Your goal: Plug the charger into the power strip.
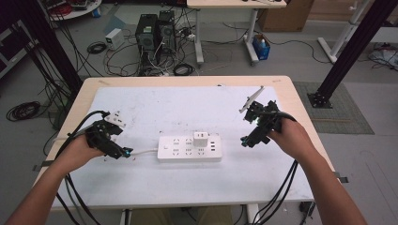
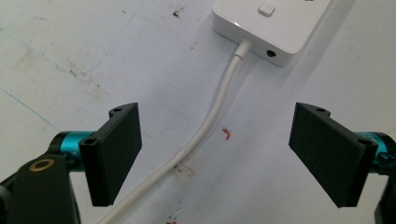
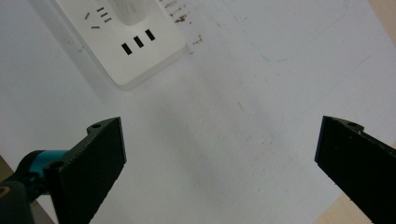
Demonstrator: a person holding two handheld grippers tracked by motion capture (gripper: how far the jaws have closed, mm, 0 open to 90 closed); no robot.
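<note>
A white power strip (image 1: 189, 147) lies in the middle of the white mat, with a white charger (image 1: 201, 138) plugged into its top. Its white cable (image 1: 143, 151) leaves the left end. My left gripper (image 1: 123, 152) sits low at that end. In the left gripper view the cable (image 2: 205, 130) runs up between the open jaws of the left gripper (image 2: 217, 149) to the strip's end (image 2: 275, 23), and neither pad touches it. My right gripper (image 1: 246, 140) hovers just right of the strip. In the right gripper view it (image 3: 219, 154) stands wide open and empty, facing the strip's USB end (image 3: 135, 46).
The white mat (image 1: 187, 187) covers most of a wooden table (image 1: 300, 112), whose bare edge shows at the right (image 3: 345, 210). Beyond the far edge, computer towers (image 1: 155, 30) and loose cables sit on the floor. Black frame posts (image 1: 347, 51) stand at both sides.
</note>
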